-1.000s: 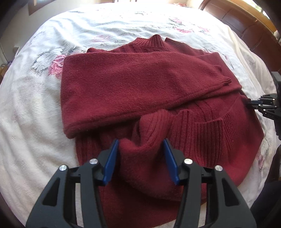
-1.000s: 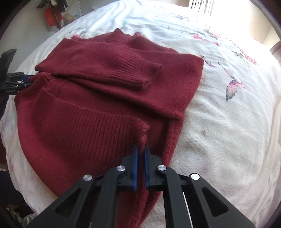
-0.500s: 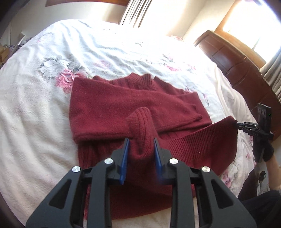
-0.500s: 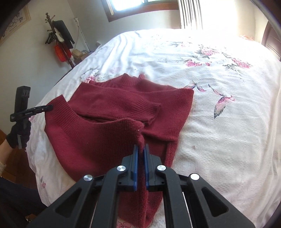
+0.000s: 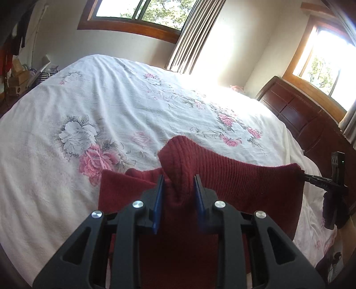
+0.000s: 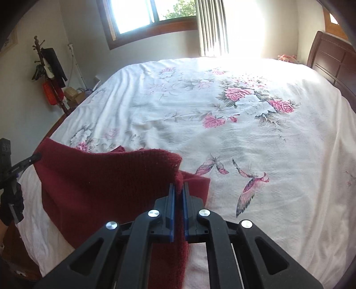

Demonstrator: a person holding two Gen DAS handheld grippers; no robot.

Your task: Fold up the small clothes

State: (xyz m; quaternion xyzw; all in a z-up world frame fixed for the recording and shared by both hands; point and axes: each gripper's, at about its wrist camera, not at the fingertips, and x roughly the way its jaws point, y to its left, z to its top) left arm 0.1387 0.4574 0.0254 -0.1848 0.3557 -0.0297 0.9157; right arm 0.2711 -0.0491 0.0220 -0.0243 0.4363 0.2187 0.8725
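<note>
Above the near edge of the bed (image 5: 55,169), a dark red sweater (image 5: 240,180) hangs stretched between two pairs of tongs. From the left wrist view, the left tongs (image 5: 179,195) grasp a bunched roll of ribbed hem between their blue pads, which stand somewhat apart around the thick fabric. Far off to the right in that view the right tongs (image 5: 306,176) pinch the other hem corner, with a dark-gloved hand (image 5: 331,211) below them. Only this view shows a flat part of the sweater lying on the bedspread at lower left, and a second window above the dark wooden headboard (image 5: 311,120).

From the right wrist view, the right tongs (image 6: 178,193) are clenched nearly together on a thin fold of the sweater (image 6: 106,184) at its corner. The left tongs (image 6: 33,159) appear at the far left edge, gripping the opposite corner, with a gloved hand (image 6: 11,204) beneath. Only here do a coat stand (image 6: 47,73) in the room's corner and butterfly prints on the bedspread (image 6: 244,124) show.

The raised hem runs as a taut line between both tongs. Beyond it the floral bedspread lies broad and bare up to the headboard and the curtained window (image 6: 144,15). The bed's left edge drops off just beside the left tongs.
</note>
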